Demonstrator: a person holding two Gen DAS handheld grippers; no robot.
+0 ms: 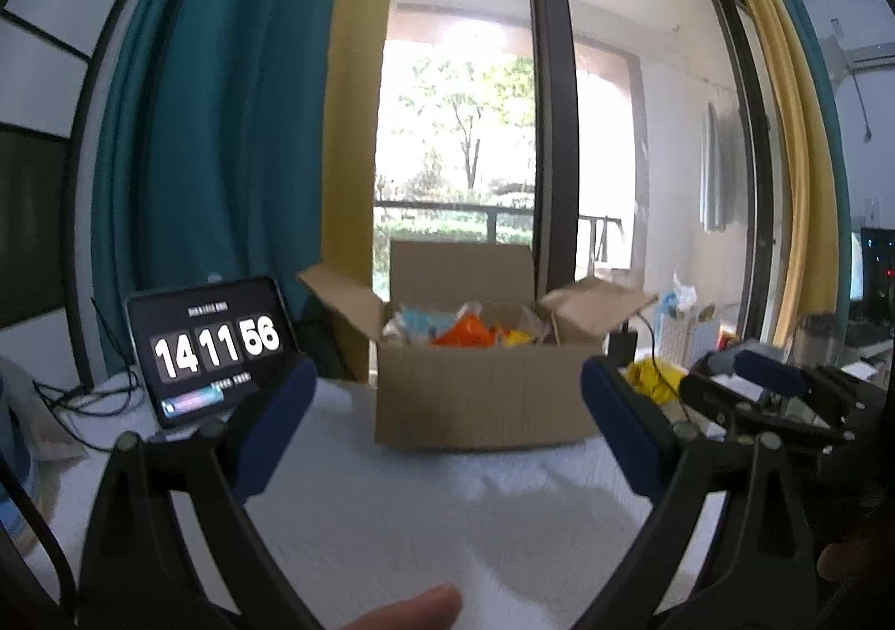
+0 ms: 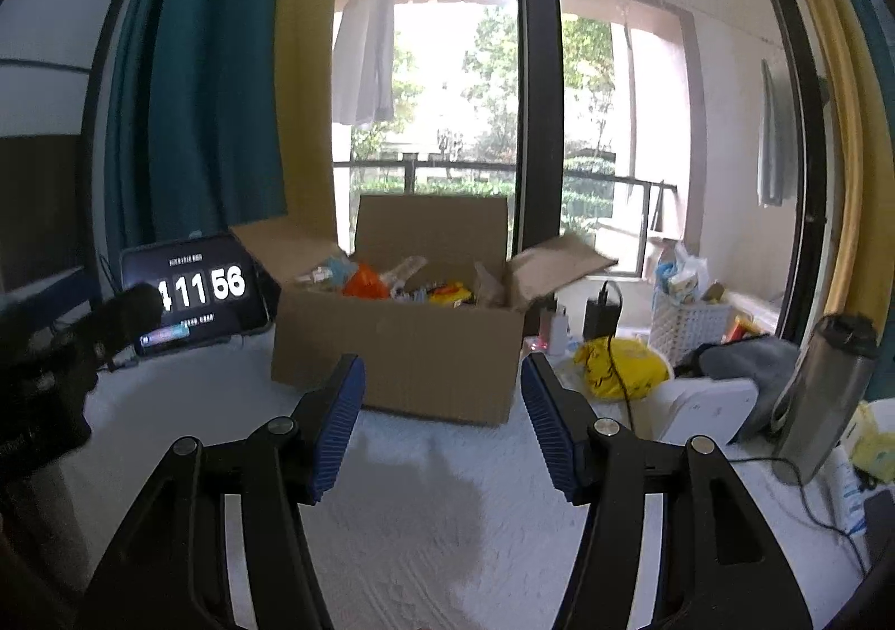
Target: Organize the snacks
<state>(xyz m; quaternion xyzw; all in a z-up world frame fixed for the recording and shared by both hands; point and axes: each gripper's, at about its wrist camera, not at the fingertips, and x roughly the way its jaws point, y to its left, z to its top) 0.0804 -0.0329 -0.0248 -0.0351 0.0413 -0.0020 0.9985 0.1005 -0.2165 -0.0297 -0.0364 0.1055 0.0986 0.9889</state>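
Left gripper: spread wide, empty, above the desk's near edge.
Right gripper: half open, empty.
Cardboard box: mid-desk, flaps open, snacks heaped inside.
Advice: enter above the rim, take one packet.

Cardboard box sits mid-table, flaps open, snack packs piled inside. Tablet propped just left of box. Right of box: crumpled bag, then basket further back, bottle upright at far right. Window and curtains behind everything. Both grippers in front of box, nothing between fingers.
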